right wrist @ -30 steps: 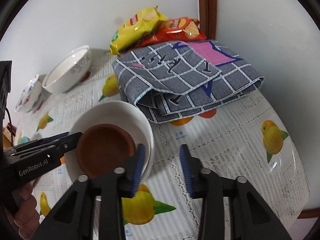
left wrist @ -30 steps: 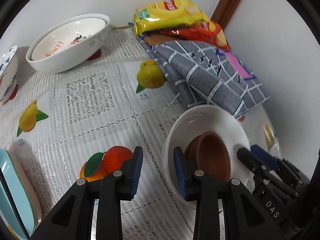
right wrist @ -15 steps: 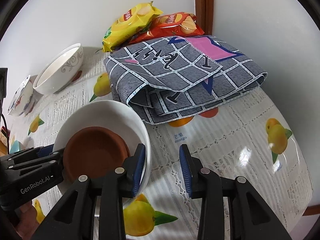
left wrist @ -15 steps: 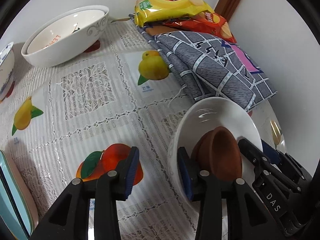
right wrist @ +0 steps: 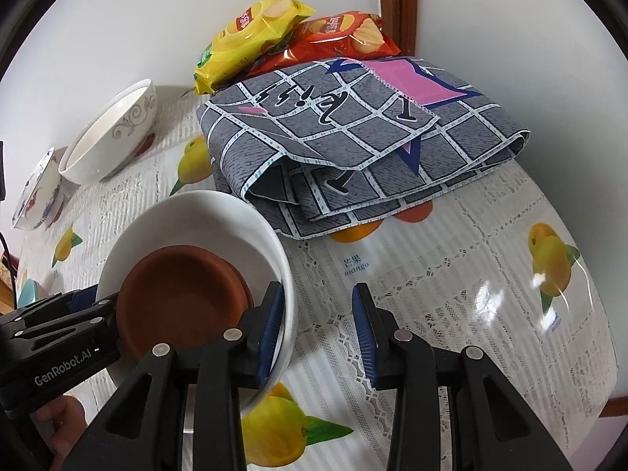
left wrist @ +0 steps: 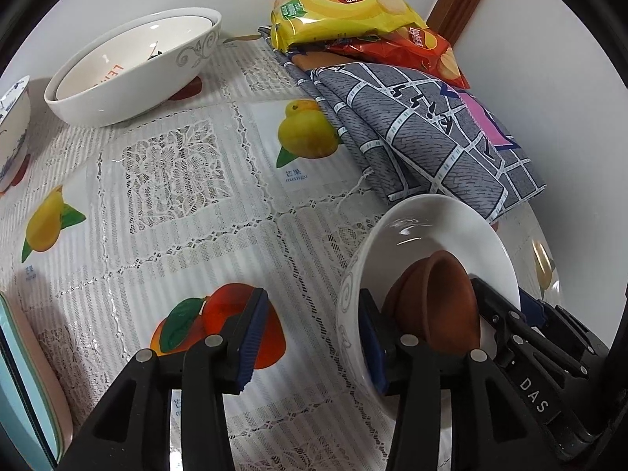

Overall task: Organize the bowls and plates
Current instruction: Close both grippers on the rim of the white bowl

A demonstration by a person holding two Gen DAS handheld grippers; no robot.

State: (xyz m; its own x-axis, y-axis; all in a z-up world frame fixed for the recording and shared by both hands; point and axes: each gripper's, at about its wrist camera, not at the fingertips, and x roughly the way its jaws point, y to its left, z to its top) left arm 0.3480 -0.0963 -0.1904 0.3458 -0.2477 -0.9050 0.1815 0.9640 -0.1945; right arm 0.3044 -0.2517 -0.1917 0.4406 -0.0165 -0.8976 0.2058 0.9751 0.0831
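Left hand-held gripper (left wrist: 312,337) jaws have just been opening — now spread, white bowl (left wrist: 428,243) rim between them, unpinched. Right hand-held gripper (right wrist: 318,325) spread astride the opposite rim. Bowl, brown dish (right wrist: 180,294) inside, sits near-right on tabletop (left wrist: 188,235) — placement likely done.
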